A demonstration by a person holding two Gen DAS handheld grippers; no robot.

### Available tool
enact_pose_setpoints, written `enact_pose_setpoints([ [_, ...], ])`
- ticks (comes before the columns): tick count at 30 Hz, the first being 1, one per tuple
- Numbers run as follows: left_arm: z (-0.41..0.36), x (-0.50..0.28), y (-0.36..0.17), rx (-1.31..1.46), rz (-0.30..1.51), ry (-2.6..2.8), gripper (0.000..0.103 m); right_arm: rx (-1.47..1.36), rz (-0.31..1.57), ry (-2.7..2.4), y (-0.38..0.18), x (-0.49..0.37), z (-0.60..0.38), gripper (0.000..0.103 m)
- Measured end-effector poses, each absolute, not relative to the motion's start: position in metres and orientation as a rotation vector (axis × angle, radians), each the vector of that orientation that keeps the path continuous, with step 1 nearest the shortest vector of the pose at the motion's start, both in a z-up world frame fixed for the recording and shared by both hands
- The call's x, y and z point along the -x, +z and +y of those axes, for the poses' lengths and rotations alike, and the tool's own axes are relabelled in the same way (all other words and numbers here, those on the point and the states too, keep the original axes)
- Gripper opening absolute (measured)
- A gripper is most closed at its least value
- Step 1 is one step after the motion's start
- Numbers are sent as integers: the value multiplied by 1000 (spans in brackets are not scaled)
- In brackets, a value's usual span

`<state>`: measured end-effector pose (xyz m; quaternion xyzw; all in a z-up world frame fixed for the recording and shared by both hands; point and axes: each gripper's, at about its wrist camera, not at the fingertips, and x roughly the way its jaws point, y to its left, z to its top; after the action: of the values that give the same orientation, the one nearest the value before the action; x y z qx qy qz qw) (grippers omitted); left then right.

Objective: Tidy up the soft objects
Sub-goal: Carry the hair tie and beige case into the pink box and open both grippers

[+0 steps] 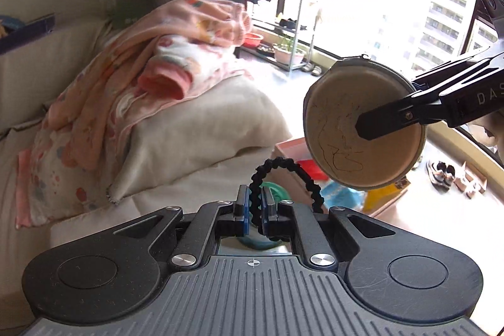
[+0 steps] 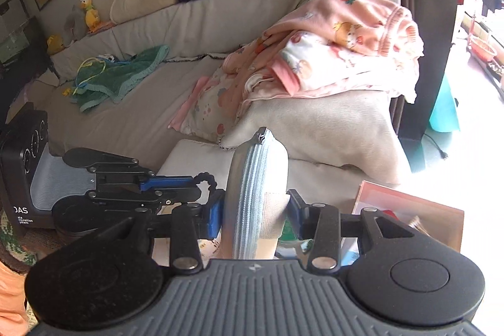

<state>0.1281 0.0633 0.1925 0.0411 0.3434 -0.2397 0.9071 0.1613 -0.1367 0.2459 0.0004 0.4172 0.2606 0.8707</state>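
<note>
Reading "DAS" in white letters on the black body of the right gripper [image 1: 362,128] at right of the left wrist view, clamped on a round tan zippered pouch [image 1: 365,123] with a pale blue zip band and thin dark scribbles on its face. Lower centre there, left gripper [image 1: 254,210] clenched on a black beaded elastic loop [image 1: 285,175] arching above its blue pads. Behind both, pink patterned blankets [image 2: 340,52] heaped on a cream cushion [image 2: 318,128], green towel [image 2: 119,74] at left on the beige sofa [image 2: 126,122].
</note>
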Motion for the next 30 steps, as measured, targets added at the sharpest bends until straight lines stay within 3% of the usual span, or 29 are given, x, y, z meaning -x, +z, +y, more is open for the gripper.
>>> enact_pose_setpoints([
  [7,-25,-102,193,-97,697,-630,10,-27,754,410,262,-95,-227,41],
  [12,-80,-130,159,-61,745,-677,10,-43,703,329,257,-79,-276,41],
  [17,-100,-183,91,140,833,-706,12,-77,709,285,231,-111,-295,39],
  [20,-100,-195,67,141,795,-641,13,-76,731,268,207,-144,-293,39],
  [25,-81,-189,74,165,731,-597,13,-43,785,210,162,-200,-286,39],
  [30,-53,-151,84,148,672,-595,13,217,824,67,115,-245,-255,39],
])
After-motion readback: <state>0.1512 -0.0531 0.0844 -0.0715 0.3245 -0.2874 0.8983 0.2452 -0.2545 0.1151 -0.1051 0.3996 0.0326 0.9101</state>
